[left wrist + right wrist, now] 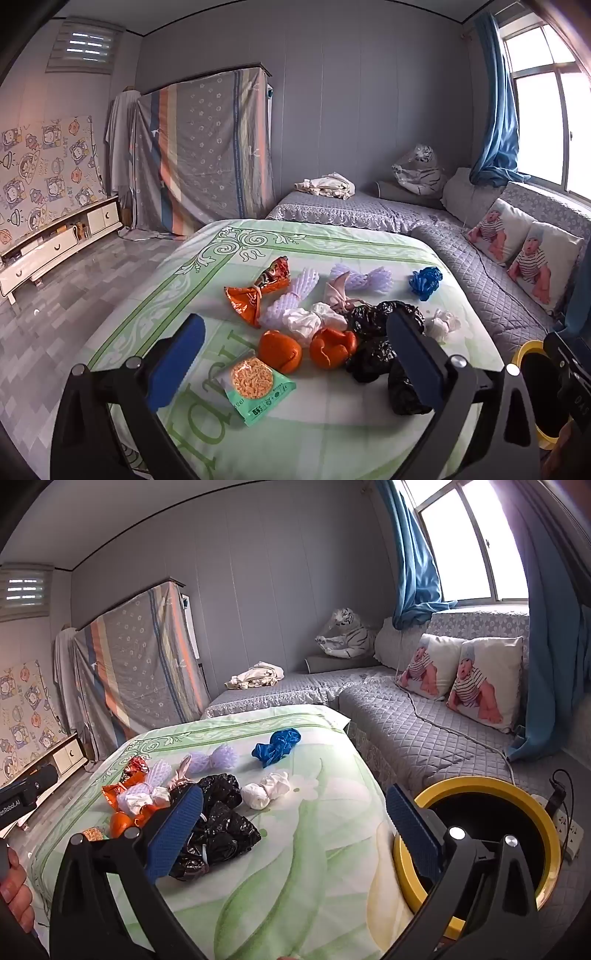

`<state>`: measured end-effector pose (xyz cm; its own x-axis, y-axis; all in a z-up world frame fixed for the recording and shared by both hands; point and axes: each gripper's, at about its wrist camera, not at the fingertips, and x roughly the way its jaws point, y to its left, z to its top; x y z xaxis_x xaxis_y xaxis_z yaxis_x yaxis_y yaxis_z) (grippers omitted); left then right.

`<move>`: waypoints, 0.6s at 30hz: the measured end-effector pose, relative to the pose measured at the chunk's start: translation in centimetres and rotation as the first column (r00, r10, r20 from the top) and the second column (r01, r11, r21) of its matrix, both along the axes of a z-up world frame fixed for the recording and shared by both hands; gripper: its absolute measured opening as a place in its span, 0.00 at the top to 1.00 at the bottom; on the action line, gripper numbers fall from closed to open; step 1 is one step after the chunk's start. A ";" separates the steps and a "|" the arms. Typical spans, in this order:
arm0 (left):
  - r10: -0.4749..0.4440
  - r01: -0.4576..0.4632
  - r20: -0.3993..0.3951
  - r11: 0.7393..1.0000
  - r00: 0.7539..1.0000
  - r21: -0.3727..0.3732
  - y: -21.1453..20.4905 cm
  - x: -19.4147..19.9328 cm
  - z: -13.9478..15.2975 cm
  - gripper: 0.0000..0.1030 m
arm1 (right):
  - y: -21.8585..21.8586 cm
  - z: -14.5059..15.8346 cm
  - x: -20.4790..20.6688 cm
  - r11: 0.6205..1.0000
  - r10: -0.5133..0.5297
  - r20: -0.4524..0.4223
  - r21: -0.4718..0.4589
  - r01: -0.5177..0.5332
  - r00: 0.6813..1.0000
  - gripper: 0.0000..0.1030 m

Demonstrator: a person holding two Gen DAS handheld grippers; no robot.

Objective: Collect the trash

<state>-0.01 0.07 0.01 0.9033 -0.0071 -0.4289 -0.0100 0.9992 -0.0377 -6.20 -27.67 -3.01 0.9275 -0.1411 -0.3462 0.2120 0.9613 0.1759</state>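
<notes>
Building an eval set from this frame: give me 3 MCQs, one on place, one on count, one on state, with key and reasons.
1. Where is the yellow-rimmed bin?
A. On the bed
B. On the floor beside the bed, on the right gripper's side
C. On the sofa

2. How many orange peels lie by the green snack packet?
A. Two
B. Four
C. None

3. What state is the left gripper in?
A. Shut on the black bag
B. Shut on the packet
C. Open, holding nothing

Key: B, the bin stands off the bedspread edge in the right wrist view; A, two peels sit side by side; C, its fingers stand wide apart above the trash.
</notes>
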 end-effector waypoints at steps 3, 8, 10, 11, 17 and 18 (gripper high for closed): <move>-0.002 0.002 -0.002 1.000 1.000 0.007 0.0 0.1 0.0 0.08 | 0.0 0.0 0.0 1.000 0.000 -0.001 0.002 0.000 1.000 0.08; -0.004 0.004 0.009 1.000 1.000 0.009 0.3 0.0 0.7 0.08 | 0.1 0.0 0.0 1.000 0.000 0.000 -0.009 0.000 1.000 0.08; 0.000 0.000 0.018 1.000 1.000 0.006 0.3 -0.2 0.6 0.08 | 0.1 0.0 0.0 1.000 -0.001 -0.001 -0.009 0.001 1.000 0.08; 0.000 0.000 0.018 1.000 1.000 0.006 0.4 -0.2 0.7 0.08 | 0.1 0.0 0.0 1.000 -0.001 -0.001 -0.009 0.001 1.000 0.08; 0.008 -0.008 0.022 1.000 1.000 0.006 0.9 -0.1 0.6 0.08 | 0.1 0.0 0.1 1.000 0.002 -0.002 -0.006 -0.002 1.000 0.08; 0.009 -0.010 0.027 1.000 1.000 0.009 0.4 -0.3 0.2 0.08 | 0.1 0.0 0.1 1.000 0.002 -0.002 -0.007 -0.002 1.000 0.08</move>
<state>-0.35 0.48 0.24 0.9147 0.0054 -0.4041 -0.0187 0.9994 -0.0290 -6.14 -27.53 -2.97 0.9272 -0.1415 -0.3468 0.2102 0.9629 0.1691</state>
